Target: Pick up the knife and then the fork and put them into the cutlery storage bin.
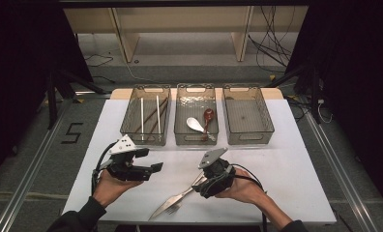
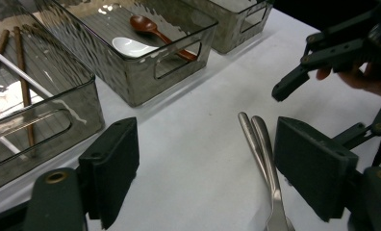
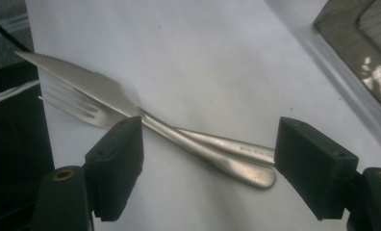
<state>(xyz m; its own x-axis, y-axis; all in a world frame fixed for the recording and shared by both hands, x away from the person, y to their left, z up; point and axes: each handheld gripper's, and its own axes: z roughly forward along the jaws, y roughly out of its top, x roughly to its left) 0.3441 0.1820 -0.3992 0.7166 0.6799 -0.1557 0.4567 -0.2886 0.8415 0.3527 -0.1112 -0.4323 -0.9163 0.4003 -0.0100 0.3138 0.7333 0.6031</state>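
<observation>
Nearest, on the white desk [image 1: 286,159], a steel knife [image 3: 82,82] lay crossed over a steel fork [image 3: 70,106], their handles between the wide, empty jaws of the right hand-held gripper [image 3: 208,168]. The left hand-held gripper [image 1: 148,162] hovered wide open, holding nothing. Beyond stood three clear smoky plastic bins [image 1: 247,137]; closing there could pinch both overlapping handles, lifting or dragging the wrong piece.
</observation>
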